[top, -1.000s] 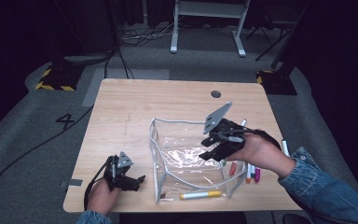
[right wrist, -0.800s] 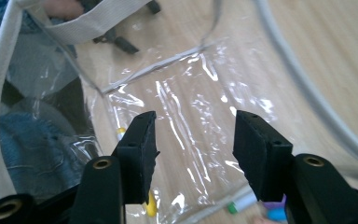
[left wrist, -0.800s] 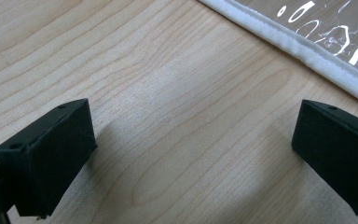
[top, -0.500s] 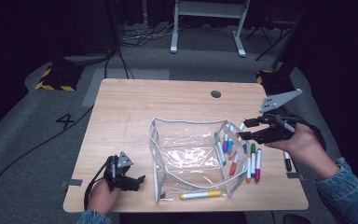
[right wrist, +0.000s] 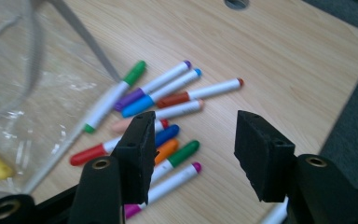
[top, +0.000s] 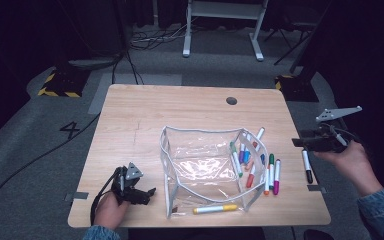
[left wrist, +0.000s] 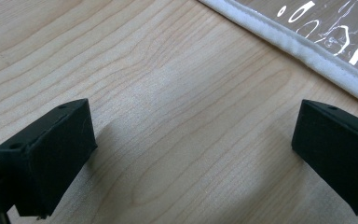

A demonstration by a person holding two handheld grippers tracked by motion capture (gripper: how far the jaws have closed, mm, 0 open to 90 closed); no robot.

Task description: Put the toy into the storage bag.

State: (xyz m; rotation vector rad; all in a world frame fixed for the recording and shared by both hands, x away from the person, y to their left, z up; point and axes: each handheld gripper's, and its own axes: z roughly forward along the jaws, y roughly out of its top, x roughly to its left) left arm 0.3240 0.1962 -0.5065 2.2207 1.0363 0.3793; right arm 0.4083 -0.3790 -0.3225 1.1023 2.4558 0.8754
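A clear pouch (top: pixel 205 165) with white trim stands open in the middle of the wooden table (top: pixel 180 110). Several coloured markers (top: pixel 260 165) lie in a loose heap against its right side, and they also show in the right gripper view as markers (right wrist: pixel 168 98). A yellow marker (top: pixel 215 208) lies at the pouch's front. My right gripper (top: pixel 300 143) hovers by the table's right edge, above a black marker (top: pixel 306 167). Its jaws have just opened a little wider and stand open, empty (right wrist: pixel 193 154). My left gripper (top: pixel 147 192) rests open on the table left of the pouch, whose trim (left wrist: pixel 298 42) is just ahead.
A round cable hole (top: pixel 231 100) sits near the table's far edge. Beyond the table are a grey floor, cables and a white stand (top: pixel 220 30). Bare wood stretches across the table's far and left parts.
My right gripper has swung from over the pouch's right side out to the table's right edge and slightly down, uncovering the heap of markers. The left gripper has stayed put.
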